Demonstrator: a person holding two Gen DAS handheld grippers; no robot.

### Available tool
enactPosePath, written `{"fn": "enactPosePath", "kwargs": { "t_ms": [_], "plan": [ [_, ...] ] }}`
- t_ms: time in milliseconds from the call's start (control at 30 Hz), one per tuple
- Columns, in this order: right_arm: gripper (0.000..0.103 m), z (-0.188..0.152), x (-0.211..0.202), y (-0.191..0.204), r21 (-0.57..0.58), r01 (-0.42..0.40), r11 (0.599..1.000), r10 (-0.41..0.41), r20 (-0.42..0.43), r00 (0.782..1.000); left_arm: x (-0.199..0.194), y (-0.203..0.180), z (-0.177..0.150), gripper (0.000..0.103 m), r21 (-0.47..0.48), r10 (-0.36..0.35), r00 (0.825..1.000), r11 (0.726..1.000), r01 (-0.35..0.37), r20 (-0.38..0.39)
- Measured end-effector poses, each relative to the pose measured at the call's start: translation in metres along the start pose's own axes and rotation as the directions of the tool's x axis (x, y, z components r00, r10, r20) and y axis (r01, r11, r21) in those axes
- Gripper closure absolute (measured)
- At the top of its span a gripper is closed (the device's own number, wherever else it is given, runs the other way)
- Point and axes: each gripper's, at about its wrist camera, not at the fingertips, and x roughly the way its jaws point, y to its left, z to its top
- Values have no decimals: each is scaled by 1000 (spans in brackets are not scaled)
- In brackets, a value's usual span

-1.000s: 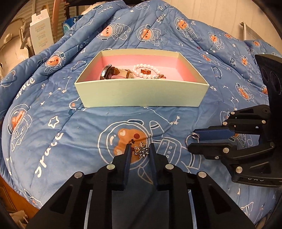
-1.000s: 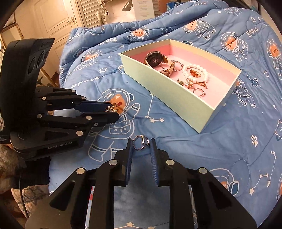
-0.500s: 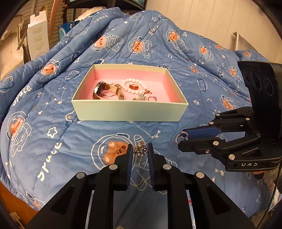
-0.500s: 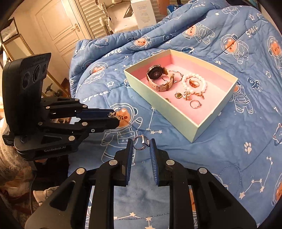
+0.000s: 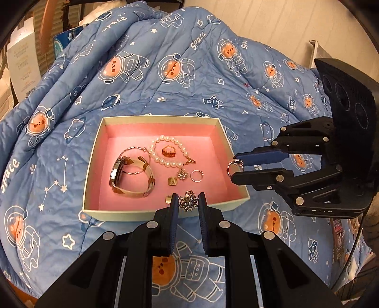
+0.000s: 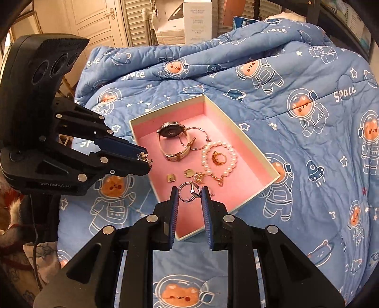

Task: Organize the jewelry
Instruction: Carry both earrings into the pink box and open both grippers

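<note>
A pale green box with a pink lining lies on the blue quilt. It holds a watch, a pearl bracelet, a gold ring and small earrings. My left gripper is shut on a sparkly flower earring, held over the box's near edge. My right gripper is shut on a silver ring, held above the box's right edge.
The blue astronaut quilt covers the bed and rises in folds behind the box. White cartons and a slatted door stand beyond the bed. The bed's edge drops off at the lower left.
Both grippers have risen and moved forward to the box, each still holding its piece. The box now shows from above, with its contents in full view.
</note>
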Motion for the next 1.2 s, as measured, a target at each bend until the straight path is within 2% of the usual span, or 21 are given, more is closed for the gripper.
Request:
{"fn": "enactPosePath", "kwargs": {
  "t_ms": [100, 233, 467, 733, 1200],
  "plan": [
    [83, 11, 14, -11, -23, 32, 999, -33, -45, 998, 16, 4, 13, 87, -30, -49, 997, 998, 47, -66],
    [83, 24, 34, -25, -35, 76, 997, -79, -105, 991, 36, 2, 23, 87, -24, -48, 989, 999, 45, -138],
    [83, 38, 65, -39, -70, 116, 991, -128, -206, 970, 64, 4, 27, 87, -48, -67, 978, 997, 59, -196],
    [83, 43, 86, -52, -57, 83, 995, -96, -289, 952, 78, 4, 25, 87, -41, -69, 972, 997, 62, -224],
    [83, 53, 98, -56, -71, 92, 993, -110, -314, 943, 95, 3, 26, 86, -49, -64, 971, 997, 54, -230]
  ]
}}
